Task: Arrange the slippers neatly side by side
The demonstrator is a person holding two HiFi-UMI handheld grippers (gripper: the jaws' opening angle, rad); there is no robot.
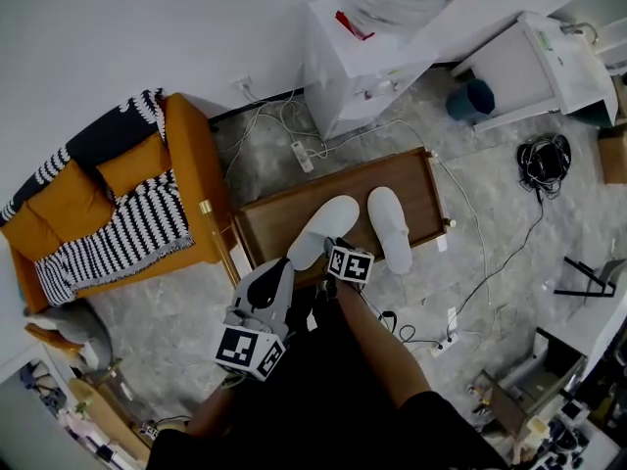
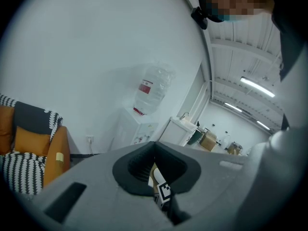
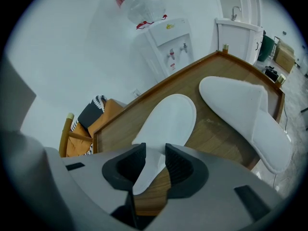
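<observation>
Two white slippers lie on a low wooden table (image 1: 269,218). The left slipper (image 1: 323,228) (image 3: 171,121) lies slanted, toe to the upper right. The right slipper (image 1: 390,228) (image 3: 245,112) lies straighter beside it. My right gripper (image 1: 331,247) (image 3: 155,153) points steeply down at the left slipper's heel. Its jaws stand open, and the heel's edge lies between the pads without being pressed. My left gripper (image 1: 286,262) (image 2: 154,144) hovers at the table's near-left edge, shut and empty, its tips met. It is aimed nearly level toward the wall.
An orange sofa (image 1: 108,204) with a striped blanket stands left of the table. A white water dispenser (image 1: 353,57) (image 3: 166,37) and a white cabinet (image 1: 549,62) stand behind. Cables and a power strip (image 1: 302,155) lie on the floor around the table.
</observation>
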